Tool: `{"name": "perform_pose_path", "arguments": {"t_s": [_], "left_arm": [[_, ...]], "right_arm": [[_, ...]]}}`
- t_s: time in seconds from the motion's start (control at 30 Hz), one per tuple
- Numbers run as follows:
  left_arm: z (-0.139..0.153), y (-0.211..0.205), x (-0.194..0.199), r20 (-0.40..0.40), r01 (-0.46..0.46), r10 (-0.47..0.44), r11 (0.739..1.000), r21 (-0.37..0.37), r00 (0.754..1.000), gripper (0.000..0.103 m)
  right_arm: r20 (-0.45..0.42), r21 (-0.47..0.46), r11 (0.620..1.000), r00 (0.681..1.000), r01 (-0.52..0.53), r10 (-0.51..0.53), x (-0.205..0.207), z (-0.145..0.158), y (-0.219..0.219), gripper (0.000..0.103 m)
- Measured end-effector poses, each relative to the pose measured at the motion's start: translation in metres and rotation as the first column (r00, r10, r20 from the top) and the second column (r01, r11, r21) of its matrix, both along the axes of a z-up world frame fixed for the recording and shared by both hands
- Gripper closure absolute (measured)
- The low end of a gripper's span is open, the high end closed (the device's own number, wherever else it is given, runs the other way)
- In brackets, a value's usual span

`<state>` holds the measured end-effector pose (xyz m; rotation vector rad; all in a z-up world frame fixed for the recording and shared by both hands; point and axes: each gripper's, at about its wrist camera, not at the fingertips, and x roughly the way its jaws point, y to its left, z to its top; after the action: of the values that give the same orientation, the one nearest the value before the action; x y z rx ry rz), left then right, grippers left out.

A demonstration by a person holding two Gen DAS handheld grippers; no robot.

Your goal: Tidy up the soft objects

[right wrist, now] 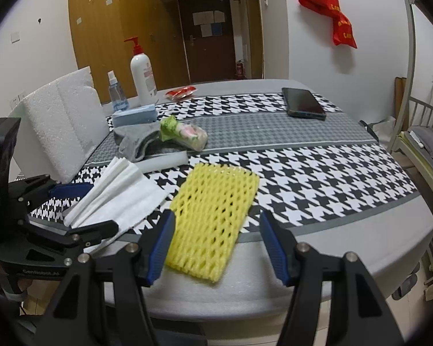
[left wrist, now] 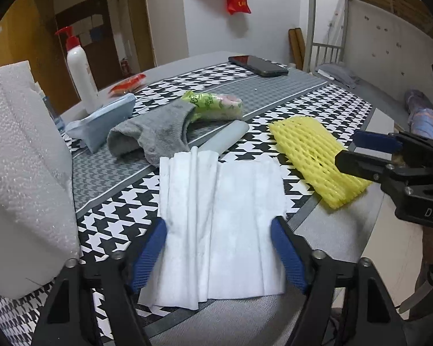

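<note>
A white folded cloth [left wrist: 222, 216] lies flat on the houndstooth table cover, between the open fingers of my left gripper [left wrist: 219, 253]; it also shows in the right wrist view [right wrist: 118, 193]. A yellow foam net sleeve [right wrist: 210, 219] lies flat between the open fingers of my right gripper [right wrist: 216, 245]; in the left wrist view the sleeve [left wrist: 311, 155] has the right gripper [left wrist: 358, 150] over its right end. A grey sock [left wrist: 150, 135], a folded blue cloth [left wrist: 101, 121] and a green-pink wrapped packet [left wrist: 213, 105] lie further back.
A white foam block [left wrist: 23, 173] stands at the left. A white pump bottle [right wrist: 143, 72], a small spray bottle [right wrist: 115, 90], a red packet [right wrist: 182, 91], a phone [right wrist: 303, 102] and a translucent bar [right wrist: 161, 161] are on the table [right wrist: 332, 250]. A bed frame stands at the right.
</note>
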<state>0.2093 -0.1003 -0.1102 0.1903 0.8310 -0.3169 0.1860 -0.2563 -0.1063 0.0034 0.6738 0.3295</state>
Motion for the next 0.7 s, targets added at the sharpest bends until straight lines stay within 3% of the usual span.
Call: {"name": "perform_pose_path", "arguments": {"t_s": [0.07, 0.13, 0.2, 0.3, 0.5, 0.7], "left_arm": [[0.001, 0.001, 0.000, -0.006, 0.005, -0.005, 1.000, -0.014, 1.000, 0.044], [0.001, 0.001, -0.001, -0.001, 0.005, -0.005, 1.000, -0.018, 1.000, 0.064], [0.002, 0.002, -0.002, 0.006, -0.004, 0.004, 1.000, -0.018, 1.000, 0.076], [0.003, 0.008, -0.002, 0.011, -0.015, 0.016, 0.999, -0.037, 1.000, 0.087], [0.018, 0.025, -0.018, 0.073, -0.019, 0.028, 0.991, -0.130, 0.997, 0.088], [0.027, 0.044, -0.032, 0.126, -0.044, 0.065, 0.985, -0.165, 0.990, 0.088]], "right_arm": [[0.000, 0.001, 1.000, 1.000, -0.001, 0.001, 0.000, -0.001, 0.001, 0.038], [-0.001, 0.002, 1.000, 1.000, -0.005, 0.005, 0.000, 0.000, 0.002, 0.038], [-0.001, -0.001, 1.000, 1.000, -0.005, 0.005, 0.001, -0.001, 0.004, 0.038], [-0.004, -0.004, 1.000, 1.000, -0.013, 0.013, 0.002, -0.001, 0.009, 0.038], [-0.018, -0.036, 0.999, 1.000, -0.015, 0.014, 0.005, -0.004, 0.022, 0.038], [-0.032, -0.082, 0.997, 0.999, 0.013, -0.016, 0.011, -0.010, 0.028, 0.038]]}}
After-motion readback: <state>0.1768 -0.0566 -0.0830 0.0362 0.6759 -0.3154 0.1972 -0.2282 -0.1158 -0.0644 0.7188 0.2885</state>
